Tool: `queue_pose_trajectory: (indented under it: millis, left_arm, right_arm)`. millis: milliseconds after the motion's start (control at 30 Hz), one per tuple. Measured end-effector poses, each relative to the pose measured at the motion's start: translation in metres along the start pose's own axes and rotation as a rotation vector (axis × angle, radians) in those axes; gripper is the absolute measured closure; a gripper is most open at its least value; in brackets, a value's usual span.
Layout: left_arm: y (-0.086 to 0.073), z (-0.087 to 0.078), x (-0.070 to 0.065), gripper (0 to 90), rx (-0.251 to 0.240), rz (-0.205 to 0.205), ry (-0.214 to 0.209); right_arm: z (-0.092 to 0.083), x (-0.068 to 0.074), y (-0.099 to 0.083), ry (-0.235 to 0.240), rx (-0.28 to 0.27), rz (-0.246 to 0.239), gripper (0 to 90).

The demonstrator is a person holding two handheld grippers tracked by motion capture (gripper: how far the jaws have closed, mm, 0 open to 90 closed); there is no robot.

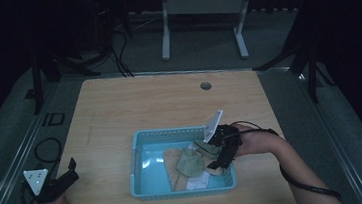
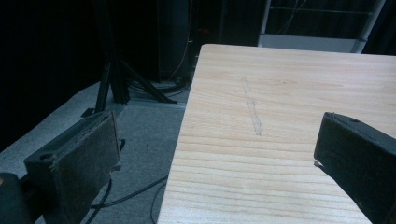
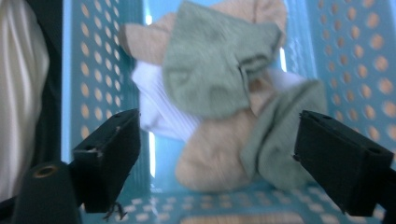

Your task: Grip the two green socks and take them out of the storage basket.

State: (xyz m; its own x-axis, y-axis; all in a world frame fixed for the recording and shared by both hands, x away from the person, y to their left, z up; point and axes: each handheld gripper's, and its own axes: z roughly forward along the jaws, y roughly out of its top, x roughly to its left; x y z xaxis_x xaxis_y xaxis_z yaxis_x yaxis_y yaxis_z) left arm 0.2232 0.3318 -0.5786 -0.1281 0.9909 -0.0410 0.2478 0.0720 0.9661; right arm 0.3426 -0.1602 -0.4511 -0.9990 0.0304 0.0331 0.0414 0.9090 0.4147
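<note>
The right tool (image 1: 217, 152), jaws open, hovers over socks (image 1: 191, 162) heaped in the blue basket (image 1: 139, 161) near the worktop's (image 1: 134, 106) front edge, apparently poised to descend and pinch one, while the open left tool (image 1: 60, 182) idles at the front-left corner.

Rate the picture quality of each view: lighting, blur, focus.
High view: dim and bluish, dark surroundings, yet the light blue perforated plastic basket and the right gripper stay readable. Left gripper view: evenly lit pale wooden table, fairly sharp; floor beyond falls into shadow. Right gripper view: brightest, but soft; the grey-green sock and beige sock look smeared.
</note>
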Motion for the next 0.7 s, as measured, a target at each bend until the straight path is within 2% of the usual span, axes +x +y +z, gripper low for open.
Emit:
queue_pose_trajectory:
  millis: [67, 300, 400, 700]
  left_arm:
    - [0.0, 0.0, 0.0, 0.4, 0.0, 0.0, -0.001]
    - [0.0, 0.0, 0.0, 0.4, 0.001, 0.004, -0.003]
    - [0.0, 0.0, 0.0, 0.4, 0.0, 0.002, -0.005]
    - [0.0, 0.001, -0.001, 0.4, 0.003, 0.009, -0.009]
  right_arm:
    - [0.006, 0.0, 0.005, 0.001, 0.006, 0.004, 14.5]
    - [0.028, -0.002, 0.022, 0.014, 0.03, -0.036, 19.1]
    - [0.034, -0.005, 0.028, 0.009, 0.038, -0.037, 19.9]
    - [0.057, -0.018, 0.045, 0.044, 0.062, -0.025, 20.9]
